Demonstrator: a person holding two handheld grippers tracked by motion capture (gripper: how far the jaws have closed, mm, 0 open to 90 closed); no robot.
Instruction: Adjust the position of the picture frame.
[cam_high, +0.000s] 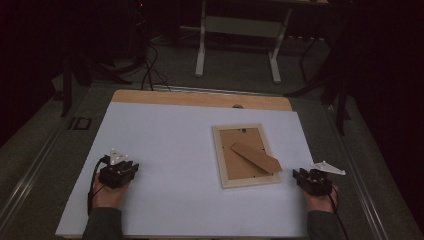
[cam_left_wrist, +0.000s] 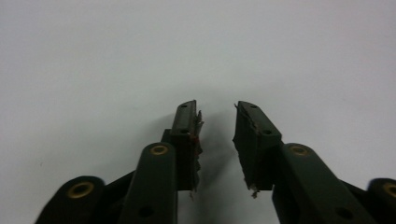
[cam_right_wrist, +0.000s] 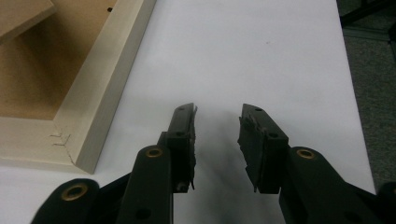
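Pale wooden picture frame (cam_high: 246, 156) lies face down on the white tabletop (cam_high: 165, 145), right of centre, its brown backing board uppermost with the stand flap (cam_high: 256, 157) lying diagonally across it. Right gripper (cam_high: 306, 179) rests just beside the frame's near right corner (cam_right_wrist: 77, 156), fingers (cam_right_wrist: 254, 140) apart with nothing between them. Left gripper (cam_high: 125, 170) sits well apart on bare tabletop, fingers (cam_left_wrist: 187, 135) likewise apart and empty.
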